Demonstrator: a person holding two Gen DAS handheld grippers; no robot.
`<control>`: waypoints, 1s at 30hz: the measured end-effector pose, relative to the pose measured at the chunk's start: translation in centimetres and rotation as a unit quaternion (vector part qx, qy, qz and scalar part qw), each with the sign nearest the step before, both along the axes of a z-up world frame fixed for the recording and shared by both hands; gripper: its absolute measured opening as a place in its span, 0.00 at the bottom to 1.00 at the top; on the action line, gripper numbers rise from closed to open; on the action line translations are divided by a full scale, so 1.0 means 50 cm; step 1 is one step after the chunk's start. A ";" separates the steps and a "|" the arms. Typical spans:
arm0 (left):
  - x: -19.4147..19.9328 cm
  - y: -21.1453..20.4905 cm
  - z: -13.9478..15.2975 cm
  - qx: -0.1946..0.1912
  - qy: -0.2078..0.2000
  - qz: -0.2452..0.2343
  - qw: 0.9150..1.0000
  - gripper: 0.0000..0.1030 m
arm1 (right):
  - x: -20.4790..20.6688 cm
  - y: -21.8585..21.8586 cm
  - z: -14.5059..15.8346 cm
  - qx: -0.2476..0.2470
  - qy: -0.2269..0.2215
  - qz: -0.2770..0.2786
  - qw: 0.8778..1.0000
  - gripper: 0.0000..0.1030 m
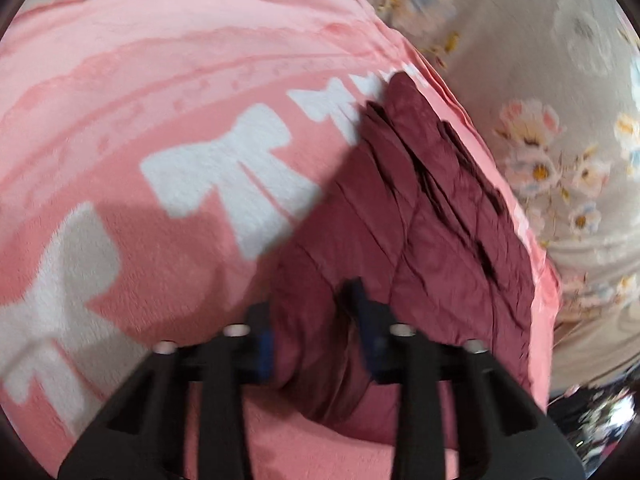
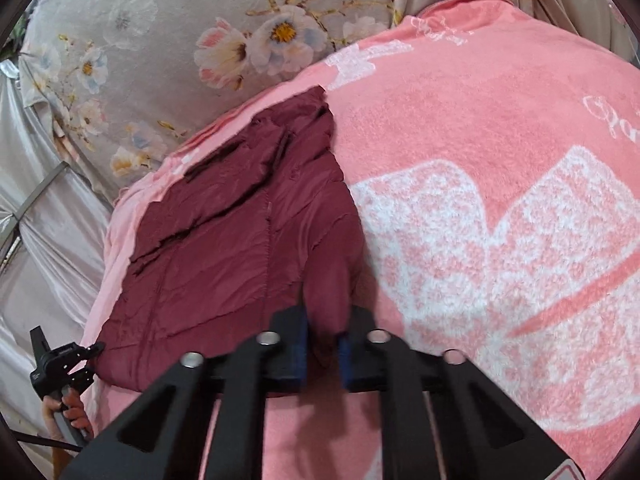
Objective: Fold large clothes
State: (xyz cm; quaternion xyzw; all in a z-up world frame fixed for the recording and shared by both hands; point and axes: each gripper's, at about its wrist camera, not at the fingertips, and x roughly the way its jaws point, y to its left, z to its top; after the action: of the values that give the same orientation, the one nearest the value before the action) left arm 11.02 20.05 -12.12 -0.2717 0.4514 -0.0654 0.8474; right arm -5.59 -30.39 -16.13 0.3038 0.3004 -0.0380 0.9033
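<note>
The left gripper (image 1: 316, 344) has its blue-padded fingers (image 1: 370, 344) pinching a bunched fold of the maroon garment (image 1: 420, 220) at that garment's near edge; cloth fills the gap between the pads. The right gripper (image 2: 323, 354) likewise pinches a narrow tongue of the same maroon garment (image 2: 240, 240), its pads (image 2: 345, 360) pressed against the fabric from both sides. From both grips the garment stretches away, wrinkled and partly layered, across the pink blanket (image 2: 460, 120) with white bow patterns, lying along that blanket's edge. In the right wrist view the left gripper (image 2: 86, 354) shows at the garment's near left corner, with the person's fingers (image 2: 72, 404) on its handle. Beyond the blanket's edge lies a grey floral bedsheet (image 1: 520, 60), and past that, in the right wrist view, a shiny pale curtain (image 2: 48, 220).
</note>
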 end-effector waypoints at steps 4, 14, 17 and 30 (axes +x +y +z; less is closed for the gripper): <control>-0.032 -0.007 0.049 -0.002 -0.037 -0.018 0.999 0.06 | -0.046 0.013 0.056 -0.019 -0.050 0.008 0.999 0.04; -0.192 0.031 0.249 -0.029 -0.155 -0.042 0.987 0.04 | -0.269 0.021 0.211 -0.083 -0.179 0.019 0.980 0.04; -0.252 0.052 0.304 -0.039 -0.189 -0.043 0.980 0.04 | -0.363 0.028 0.260 -0.103 -0.222 0.023 0.969 0.04; -0.278 0.031 0.457 0.004 -0.260 -0.035 0.965 0.05 | -0.275 -0.029 0.340 -0.060 -0.241 0.004 0.969 0.03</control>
State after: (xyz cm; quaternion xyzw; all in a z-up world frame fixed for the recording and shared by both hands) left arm -2.89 21.58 10.72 -0.2261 0.2248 -0.1613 0.9340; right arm -19.35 -31.85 0.87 0.2480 0.0722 0.0222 0.9658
